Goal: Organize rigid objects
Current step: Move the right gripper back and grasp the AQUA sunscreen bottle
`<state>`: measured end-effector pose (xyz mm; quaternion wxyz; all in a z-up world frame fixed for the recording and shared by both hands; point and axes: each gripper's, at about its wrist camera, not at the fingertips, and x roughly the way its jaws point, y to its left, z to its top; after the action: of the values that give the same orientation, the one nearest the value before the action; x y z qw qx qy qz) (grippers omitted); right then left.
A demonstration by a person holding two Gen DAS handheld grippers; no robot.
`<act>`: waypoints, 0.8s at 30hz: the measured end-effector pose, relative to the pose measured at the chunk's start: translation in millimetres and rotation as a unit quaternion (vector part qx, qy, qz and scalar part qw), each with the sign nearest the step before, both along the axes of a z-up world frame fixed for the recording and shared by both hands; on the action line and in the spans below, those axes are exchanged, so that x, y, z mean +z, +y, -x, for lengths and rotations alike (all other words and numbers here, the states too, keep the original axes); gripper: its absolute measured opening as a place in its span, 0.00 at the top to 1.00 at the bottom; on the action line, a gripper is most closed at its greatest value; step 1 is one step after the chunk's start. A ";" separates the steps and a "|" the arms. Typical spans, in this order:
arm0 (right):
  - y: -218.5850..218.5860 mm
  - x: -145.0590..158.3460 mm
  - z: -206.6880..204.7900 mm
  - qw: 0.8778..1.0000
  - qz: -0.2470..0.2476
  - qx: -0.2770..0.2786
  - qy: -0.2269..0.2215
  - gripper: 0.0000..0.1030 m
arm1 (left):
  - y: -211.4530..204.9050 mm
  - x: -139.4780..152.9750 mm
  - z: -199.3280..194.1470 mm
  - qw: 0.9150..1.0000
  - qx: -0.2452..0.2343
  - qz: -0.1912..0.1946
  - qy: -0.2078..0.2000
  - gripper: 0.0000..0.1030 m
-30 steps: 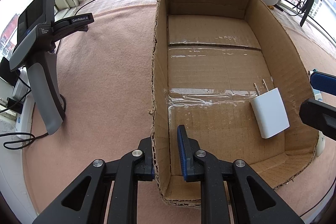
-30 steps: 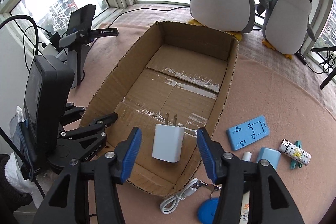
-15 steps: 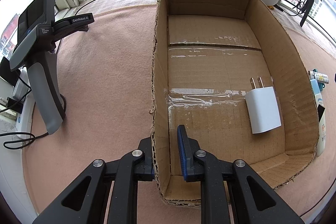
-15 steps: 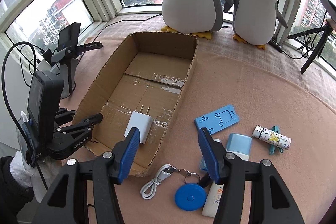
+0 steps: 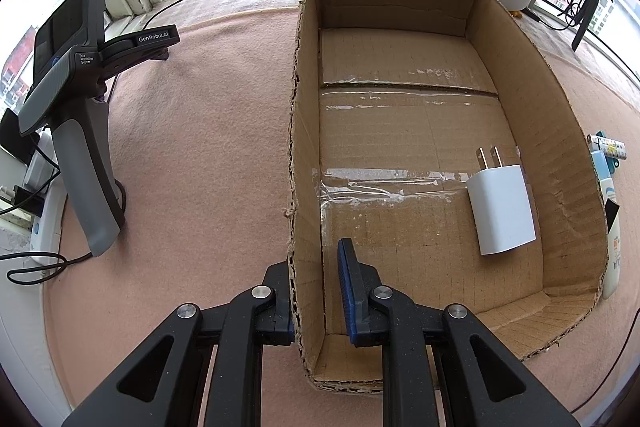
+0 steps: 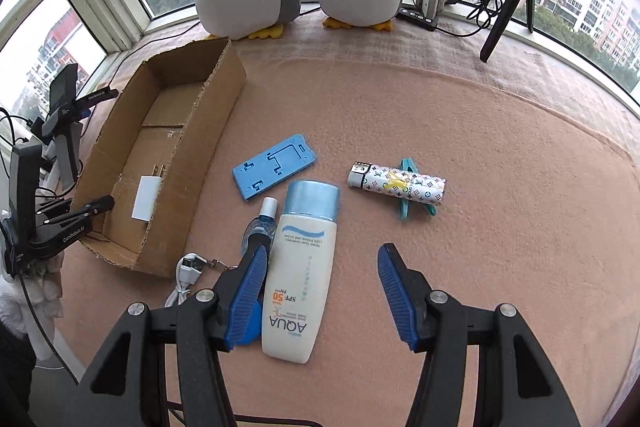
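one white wall charger (image 5: 501, 209) lies inside the brown cardboard box (image 5: 560, 131). my left gripper (image 5: 314, 291) clamps the box's near wall; my right gripper (image 6: 320, 291) hangs open over the white sunscreen bottle (image 6: 298, 279). risk: neighbouring small clear bottle (image 6: 262, 223) snagging my approach.

Free room and obstacles relative to the cardboard box (image 6: 120, 163). Inside it, only a white charger (image 5: 500, 207) lies near the right wall; the remaining floor is open. Right of the box, a blue stand (image 6: 274, 171), sunscreen bottle (image 6: 300, 267) and patterned lighter (image 6: 396, 183) crowd the mat (image 6: 500, 147); beyond the lighter, the mat is bare.
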<state>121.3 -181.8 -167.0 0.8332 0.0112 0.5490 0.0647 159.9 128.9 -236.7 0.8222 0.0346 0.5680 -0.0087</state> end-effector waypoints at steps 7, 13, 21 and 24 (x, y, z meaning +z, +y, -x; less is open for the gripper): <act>1.3 -31.4 -0.4 0.999 -0.002 -0.001 0.036 0.48 | 0.6 0.0 0.1 1.000 0.000 0.001 0.000 0.83; 6.4 -46.7 -4.9 0.999 -0.005 -0.001 0.050 0.48 | 4.3 0.7 0.1 1.000 0.002 0.005 0.002 0.83; 20.8 -52.1 -15.0 0.998 0.003 0.007 0.055 0.48 | 5.8 0.3 0.2 1.000 0.002 0.006 0.002 0.83; 24.4 -55.1 -18.9 0.998 0.008 0.008 0.057 0.48 | 6.0 0.2 0.2 1.000 0.002 0.005 0.002 0.83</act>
<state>140.2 -157.4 -222.1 0.8000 0.0040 0.5962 0.0664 159.7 134.9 -236.5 0.8215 0.0294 0.5694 -0.0103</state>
